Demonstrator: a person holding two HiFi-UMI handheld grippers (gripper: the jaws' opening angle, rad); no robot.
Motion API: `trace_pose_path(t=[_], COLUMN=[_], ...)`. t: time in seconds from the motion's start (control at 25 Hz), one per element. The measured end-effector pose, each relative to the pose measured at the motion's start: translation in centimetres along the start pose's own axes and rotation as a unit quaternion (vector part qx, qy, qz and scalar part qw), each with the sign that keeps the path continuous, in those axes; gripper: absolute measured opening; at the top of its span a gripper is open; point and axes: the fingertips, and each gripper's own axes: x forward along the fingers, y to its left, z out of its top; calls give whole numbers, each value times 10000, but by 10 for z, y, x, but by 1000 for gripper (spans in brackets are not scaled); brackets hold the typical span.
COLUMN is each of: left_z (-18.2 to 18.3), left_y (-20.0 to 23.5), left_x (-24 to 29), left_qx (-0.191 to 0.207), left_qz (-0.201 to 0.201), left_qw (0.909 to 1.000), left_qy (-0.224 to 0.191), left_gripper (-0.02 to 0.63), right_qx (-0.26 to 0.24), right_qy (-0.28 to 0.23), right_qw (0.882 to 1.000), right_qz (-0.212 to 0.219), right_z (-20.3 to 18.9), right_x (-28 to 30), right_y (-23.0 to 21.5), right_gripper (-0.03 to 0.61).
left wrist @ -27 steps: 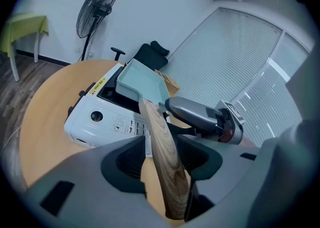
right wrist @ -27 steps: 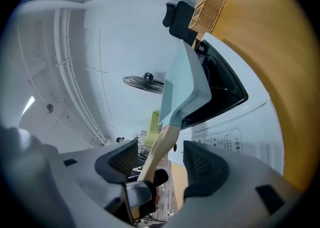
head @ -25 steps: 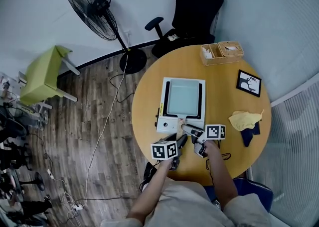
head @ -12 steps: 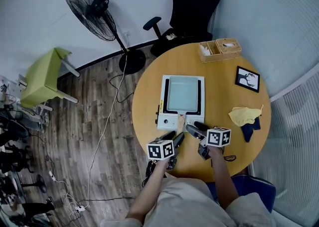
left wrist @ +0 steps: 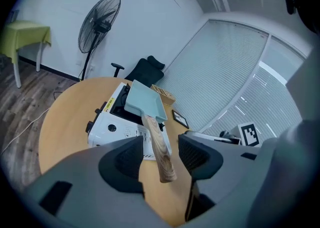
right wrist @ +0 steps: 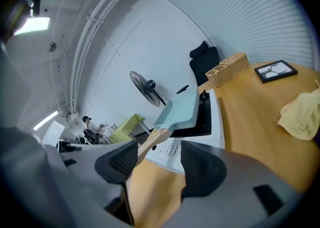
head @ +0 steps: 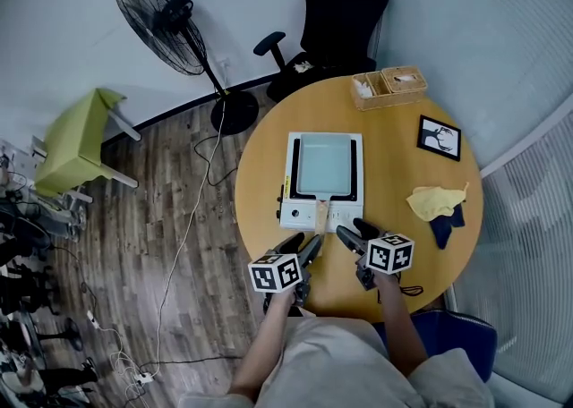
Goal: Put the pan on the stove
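Nearest you, at the near edge of the round wooden table (head: 257, 174): your left claw (head: 304, 245), jaws spread wide, nothing pinched. The end of the pan's wooden handle (head: 320, 216) shows in the gap, touched by neither pad. Just right of it: your right claw (head: 353, 231), jaws likewise spread and empty, the handle lying off to its left side. Both claws point at the stove from just short of its front edge.

Middle of the table: one white stove (head: 300, 214), control panel facing you. On its black top: one pale blue rectangular pan (head: 323, 165), sitting flat, handle reaching toward you over the control panel.

Right side of the table: one yellow cloth (head: 435, 201), crumpled, with a dark blue cloth (head: 444, 229) touching its near edge. Farther off: one framed picture (head: 439, 138), lying on the table.

Far edge of the table: one wicker basket (head: 390, 86), two compartments, contents too small to tell.

Beyond the table, on the wood floor: one black office chair (head: 338, 17); to the left, one black standing fan (head: 166, 17); farther left, one green stool (head: 76, 142).
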Motion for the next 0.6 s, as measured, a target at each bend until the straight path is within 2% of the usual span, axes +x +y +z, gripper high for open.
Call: trace_pose_path(t=[0.12, 0.28, 0.4, 0.6], left_z=[6, 18, 23, 23], left_y=[6, 13, 14, 12], left_x=[-10, -22, -28, -32], left_qx=[203, 848, 1284, 1769], left_qz=[190, 504, 574, 693], left_qw=[9995, 9940, 9881, 9800], left_qy=[-160, -474, -625, -593], left_gripper=[227, 227, 227, 225], right_qx=[-554, -1039, -1115, -1238], right_qy=[14, -39, -190, -544], right_qw=[9978, 9924, 9903, 9843], right_qz=[-357, -657, -804, -1139], right_z=[-2, -3, -3, 3], right_x=[-8, -15, -19, -30], right_y=[-3, -3, -3, -4], right_gripper=[268, 267, 267, 252])
